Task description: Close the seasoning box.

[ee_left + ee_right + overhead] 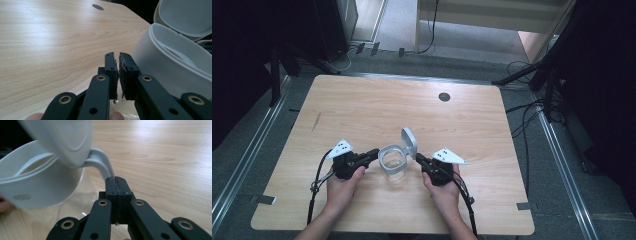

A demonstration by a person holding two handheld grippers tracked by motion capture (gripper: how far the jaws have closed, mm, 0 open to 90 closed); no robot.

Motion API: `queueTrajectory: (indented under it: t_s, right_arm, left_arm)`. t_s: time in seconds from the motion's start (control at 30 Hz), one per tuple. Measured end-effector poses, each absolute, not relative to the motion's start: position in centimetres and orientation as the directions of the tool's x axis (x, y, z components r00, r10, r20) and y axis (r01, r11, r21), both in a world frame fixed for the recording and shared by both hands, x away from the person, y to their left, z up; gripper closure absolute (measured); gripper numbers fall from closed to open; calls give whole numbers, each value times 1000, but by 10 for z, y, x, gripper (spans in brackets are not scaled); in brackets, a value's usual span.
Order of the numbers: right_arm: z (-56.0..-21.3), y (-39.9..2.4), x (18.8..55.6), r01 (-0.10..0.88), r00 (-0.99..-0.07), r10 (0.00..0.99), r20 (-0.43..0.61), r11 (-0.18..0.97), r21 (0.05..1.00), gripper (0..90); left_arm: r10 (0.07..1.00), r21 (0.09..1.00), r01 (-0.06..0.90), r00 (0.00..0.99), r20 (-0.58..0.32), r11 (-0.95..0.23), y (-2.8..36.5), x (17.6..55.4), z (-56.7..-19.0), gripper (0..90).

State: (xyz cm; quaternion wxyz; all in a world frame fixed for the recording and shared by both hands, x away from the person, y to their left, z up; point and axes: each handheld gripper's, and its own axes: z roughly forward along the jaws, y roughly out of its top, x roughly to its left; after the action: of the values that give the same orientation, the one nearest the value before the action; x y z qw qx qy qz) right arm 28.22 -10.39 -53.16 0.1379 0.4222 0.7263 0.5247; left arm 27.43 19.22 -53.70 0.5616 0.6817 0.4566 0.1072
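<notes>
High view: jar point(392, 162) between both grippers.

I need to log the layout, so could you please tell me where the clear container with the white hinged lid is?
In the high view, the clear container with the white hinged lid stands near the table's front edge, between the left gripper and right gripper.

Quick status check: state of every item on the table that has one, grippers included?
Container: upright on the table, open.
Lid: flipped up, still joined to the container by its hinge strap.
Left gripper: beside the container wall, jaws a thin slit apart, nothing between them.
Right gripper: jaws shut on the hinge strap.
Table: grommet hole uncovered.
</notes>
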Motion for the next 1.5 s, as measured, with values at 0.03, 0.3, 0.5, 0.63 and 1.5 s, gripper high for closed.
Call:
queueTrajectory:
  t_s: [0.03,0.3,0.5,0.63,1.5]
  right_arm:
    - [-530,-104,275,462,-610,755,241,92,882,900]
    - [-524,-86,236,513,-604,741,292,82,854,900]
    - [-521,-86,233,517,-575,772,273,84,852,900]
    - [-522,-93,241,518,-557,784,273,72,852,900]
    - [-494,-123,323,501,-585,769,258,93,860,900]
  left_arm:
    - [746,866,499,562,-357,39,192,274,-537,861]
    - [722,871,490,592,-358,31,191,274,-537,823]
    - [692,877,481,631,-349,4,187,268,-534,831]
    - [682,883,469,653,-330,-22,182,262,-534,826]
    - [864,886,463,446,-235,2,246,245,-543,294]
